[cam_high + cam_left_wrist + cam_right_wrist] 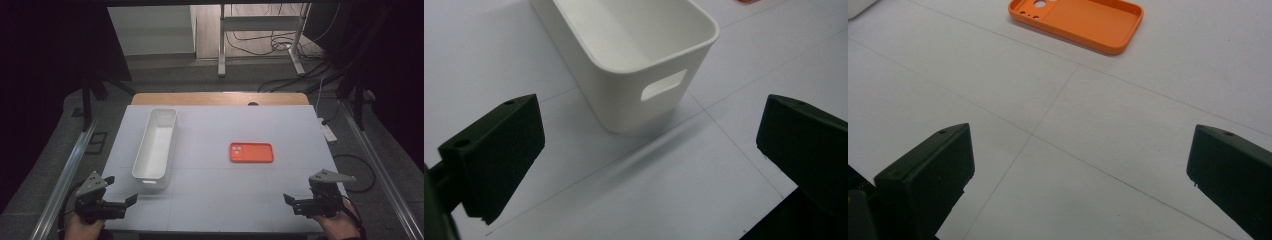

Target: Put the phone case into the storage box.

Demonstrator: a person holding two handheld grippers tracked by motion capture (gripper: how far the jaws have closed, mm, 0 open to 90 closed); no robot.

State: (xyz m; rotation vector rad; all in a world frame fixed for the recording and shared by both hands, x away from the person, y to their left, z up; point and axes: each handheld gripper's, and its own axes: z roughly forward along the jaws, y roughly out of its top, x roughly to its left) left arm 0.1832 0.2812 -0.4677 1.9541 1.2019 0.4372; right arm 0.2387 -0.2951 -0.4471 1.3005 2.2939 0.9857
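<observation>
While the left gripper waits at the near left corner of the table with its jaws spread and nothing between them, the white bin stands just ahead of it. The right gripper, jaws likewise spread wide and bare, sits at the near right corner, with the orange phone case lying flat farther ahead, well apart from the bin.

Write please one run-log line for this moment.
left gripper: open, near white bin | right gripper: open, facing orange phone case | case: flat on table, untouched | bin: empty
</observation>
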